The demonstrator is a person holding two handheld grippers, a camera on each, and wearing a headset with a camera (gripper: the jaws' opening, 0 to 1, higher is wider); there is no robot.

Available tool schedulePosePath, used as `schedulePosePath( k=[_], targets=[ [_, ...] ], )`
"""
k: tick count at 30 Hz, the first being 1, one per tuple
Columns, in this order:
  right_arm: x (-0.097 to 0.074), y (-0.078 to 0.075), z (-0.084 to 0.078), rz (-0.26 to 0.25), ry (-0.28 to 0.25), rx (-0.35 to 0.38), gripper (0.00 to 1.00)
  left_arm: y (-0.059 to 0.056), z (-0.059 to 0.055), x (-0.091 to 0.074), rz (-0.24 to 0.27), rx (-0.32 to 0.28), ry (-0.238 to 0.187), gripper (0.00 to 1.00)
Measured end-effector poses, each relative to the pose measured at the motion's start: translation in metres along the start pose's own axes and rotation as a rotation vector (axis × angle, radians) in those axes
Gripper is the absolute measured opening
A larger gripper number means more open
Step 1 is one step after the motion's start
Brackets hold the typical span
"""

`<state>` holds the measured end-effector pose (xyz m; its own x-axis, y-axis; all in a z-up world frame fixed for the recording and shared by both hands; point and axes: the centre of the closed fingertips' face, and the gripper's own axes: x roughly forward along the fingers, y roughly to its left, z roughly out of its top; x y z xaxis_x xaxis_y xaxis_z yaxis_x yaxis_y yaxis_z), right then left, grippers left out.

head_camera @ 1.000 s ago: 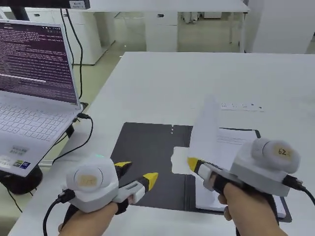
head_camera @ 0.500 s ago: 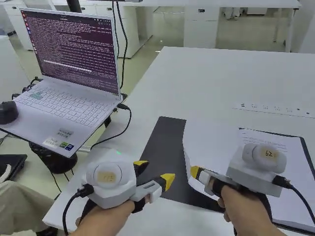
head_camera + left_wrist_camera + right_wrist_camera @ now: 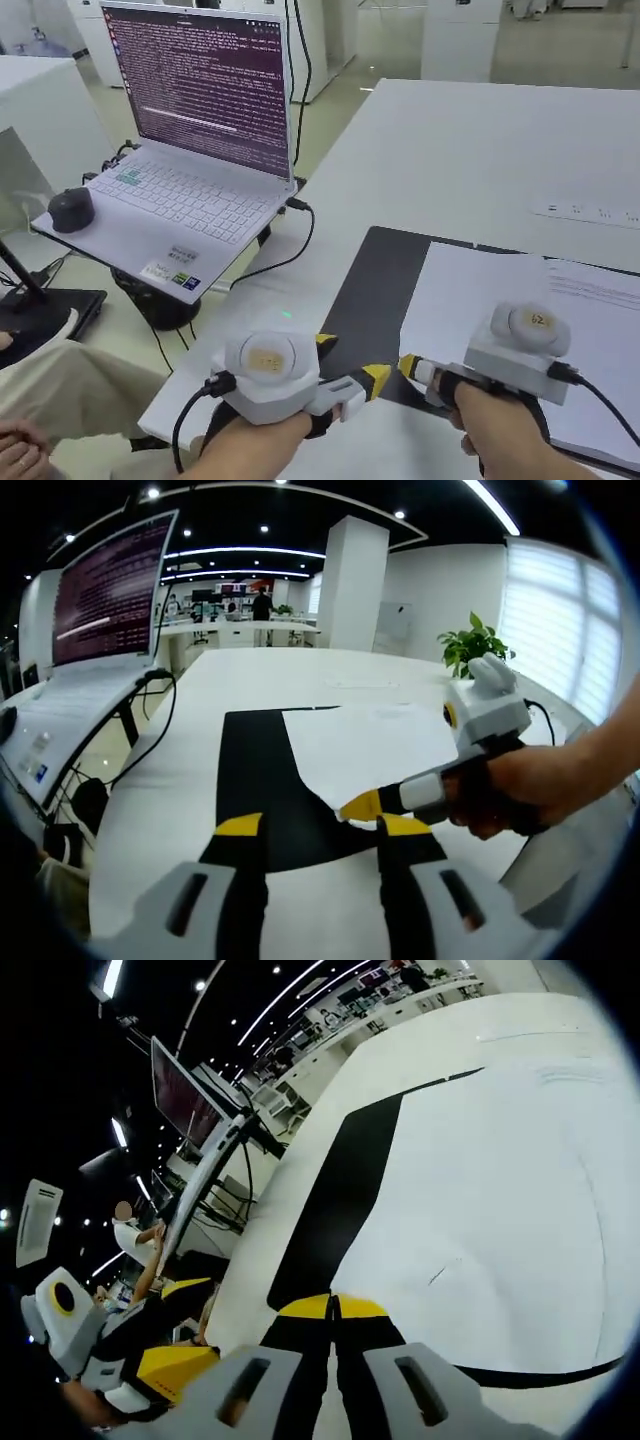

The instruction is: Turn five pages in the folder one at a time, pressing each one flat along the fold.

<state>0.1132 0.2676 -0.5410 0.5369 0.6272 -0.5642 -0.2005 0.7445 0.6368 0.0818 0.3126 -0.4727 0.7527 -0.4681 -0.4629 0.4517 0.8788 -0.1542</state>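
On the white surface (image 3: 470,140), the folder (image 3: 372,285) lies open, with its black left cover bare and the remaining sheets (image 3: 610,300) stacked on the right half. One page (image 3: 470,300) reaches from that stack across toward the left cover. Its near-left corner appears slightly raised and is not yet laid flat. The fold is hidden under this page. Judged from the cover edges, its long axis runs away from the person, so the page must travel leftward across it, and any pressing stroke must follow that axis. The right tool (image 3: 410,366) meets the page at the near-left corner. In the right gripper view its jaws stand fully together at the paper's edge, which reads as a pinch on the page. The left tool (image 3: 350,360) hovers just beside it, at the near edge of the left cover, with its jaws apart and nothing between them. In the left gripper view, the tip of the right tool sits just beyond the gap between the left tool's open jaws. The left tool is therefore the nearer one to the landing area on the left cover, and the page lies ahead of it and to its right. A laptop (image 3: 190,150) stands well apart on the left, beyond the edge of the surface.
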Motion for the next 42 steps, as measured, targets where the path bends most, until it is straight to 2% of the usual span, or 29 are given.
schedulePosePath(
  k=[8, 15, 19, 21, 23, 25, 28, 32, 38, 42],
  targets=[
    [0.013, -0.003, -0.012, 0.001, 0.039, 0.029, 0.00, 0.000, -0.005, 0.000, 0.003, 0.016, 0.023, 0.43],
    [0.014, -0.009, -0.019, -0.004, 0.050, 0.029, 0.00, 0.003, -0.009, 0.001, 0.008, 0.023, 0.039, 0.43],
    [0.014, -0.006, -0.018, 0.016, 0.035, 0.020, 0.00, 0.004, -0.011, 0.003, 0.007, 0.029, 0.048, 0.43],
    [0.013, -0.005, -0.018, 0.028, 0.031, 0.023, 0.03, 0.003, -0.012, 0.005, 0.008, 0.039, 0.053, 0.43],
    [0.012, 0.000, -0.017, 0.063, 0.016, 0.043, 0.09, 0.002, -0.012, 0.007, 0.005, 0.038, 0.054, 0.43],
    [0.007, 0.001, -0.015, 0.070, 0.001, 0.054, 0.14, 0.000, -0.013, 0.008, 0.002, 0.049, 0.060, 0.43],
    [-0.005, 0.004, -0.003, 0.096, -0.048, 0.083, 0.13, -0.001, -0.013, 0.009, -0.002, 0.052, 0.063, 0.43],
    [-0.022, -0.001, 0.012, 0.106, -0.094, 0.090, 0.15, -0.007, -0.015, 0.016, -0.015, 0.066, 0.073, 0.42],
    [-0.050, -0.023, 0.032, 0.085, -0.166, 0.083, 0.14, -0.026, -0.016, 0.036, -0.060, 0.105, 0.092, 0.42],
    [-0.070, -0.044, 0.044, 0.057, -0.217, 0.077, 0.13, -0.038, -0.019, 0.052, -0.085, 0.129, 0.106, 0.42]
  ],
)
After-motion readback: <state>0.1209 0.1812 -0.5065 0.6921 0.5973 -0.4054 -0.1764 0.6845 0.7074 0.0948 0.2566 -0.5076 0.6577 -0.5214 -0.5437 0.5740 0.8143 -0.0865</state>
